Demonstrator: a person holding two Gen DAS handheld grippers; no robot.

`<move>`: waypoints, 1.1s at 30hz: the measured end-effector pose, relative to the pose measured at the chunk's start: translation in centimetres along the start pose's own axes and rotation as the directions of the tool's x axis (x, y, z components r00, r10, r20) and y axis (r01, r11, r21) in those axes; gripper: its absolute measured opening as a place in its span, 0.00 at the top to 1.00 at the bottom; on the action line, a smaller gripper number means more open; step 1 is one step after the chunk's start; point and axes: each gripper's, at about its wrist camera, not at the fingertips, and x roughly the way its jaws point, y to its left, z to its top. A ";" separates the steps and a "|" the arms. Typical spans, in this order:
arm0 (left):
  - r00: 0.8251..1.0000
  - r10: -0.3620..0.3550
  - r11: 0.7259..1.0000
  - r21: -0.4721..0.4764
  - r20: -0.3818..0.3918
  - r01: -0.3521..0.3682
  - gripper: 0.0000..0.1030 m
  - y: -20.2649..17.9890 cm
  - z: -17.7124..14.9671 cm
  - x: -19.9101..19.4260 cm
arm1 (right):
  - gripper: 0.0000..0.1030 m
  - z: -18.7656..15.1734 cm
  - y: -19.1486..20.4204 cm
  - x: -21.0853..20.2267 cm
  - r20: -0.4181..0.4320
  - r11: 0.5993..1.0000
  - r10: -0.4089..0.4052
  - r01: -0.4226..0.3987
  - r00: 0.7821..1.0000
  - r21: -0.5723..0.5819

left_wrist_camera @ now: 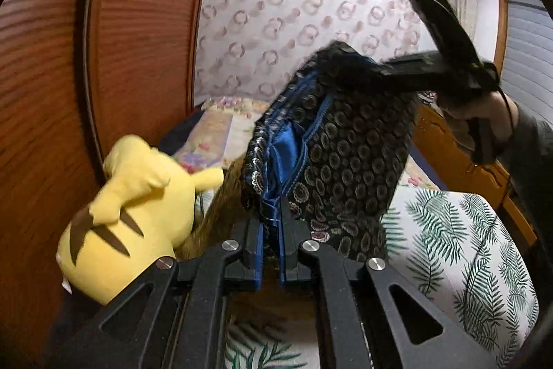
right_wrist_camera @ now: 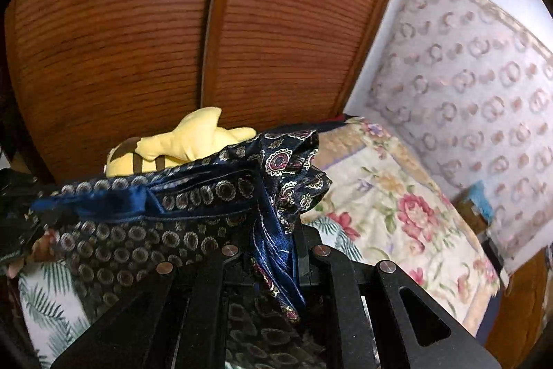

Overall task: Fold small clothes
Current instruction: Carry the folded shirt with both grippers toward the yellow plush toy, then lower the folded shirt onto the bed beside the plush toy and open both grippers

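Note:
A small dark navy garment [left_wrist_camera: 345, 144] with a ring pattern and blue lining hangs in the air, stretched between both grippers. My left gripper [left_wrist_camera: 273, 213] is shut on its lower blue edge. My right gripper [left_wrist_camera: 352, 64] is seen in the left wrist view at upper right, held by a hand, shut on the garment's other end. In the right wrist view the garment [right_wrist_camera: 145, 223] spreads to the left, and my right gripper [right_wrist_camera: 276, 241] is shut on its bunched blue and paisley edge; its fingertips are hidden by cloth.
A yellow plush toy [left_wrist_camera: 131, 213] [right_wrist_camera: 179, 140] lies by the brown wooden wardrobe doors [right_wrist_camera: 138, 33]. Below is a bed with a palm-leaf sheet [left_wrist_camera: 466, 258] and a floral quilt [right_wrist_camera: 397, 203]. A wooden bed frame [left_wrist_camera: 449, 140] stands at right.

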 end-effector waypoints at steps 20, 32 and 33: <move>0.996 0.076 0.993 -0.091 -0.042 -0.080 0.93 1.6 -2.5 0.8 | 0.31 -5.7 1.0 5.1 -0.015 0.986 0.061 -0.058 0.998 0.154; 0.995 0.098 0.995 -0.022 -0.016 -0.098 0.17 0.0 -1.7 -1.3 | 0.29 -10.6 1.6 10.0 -0.032 0.953 0.123 -0.109 0.992 0.282; 0.995 0.098 0.995 -0.012 -0.004 -0.098 0.16 -0.4 -1.6 -1.8 | 0.29 -10.8 2.1 9.6 -0.032 0.955 0.114 -0.101 0.993 0.280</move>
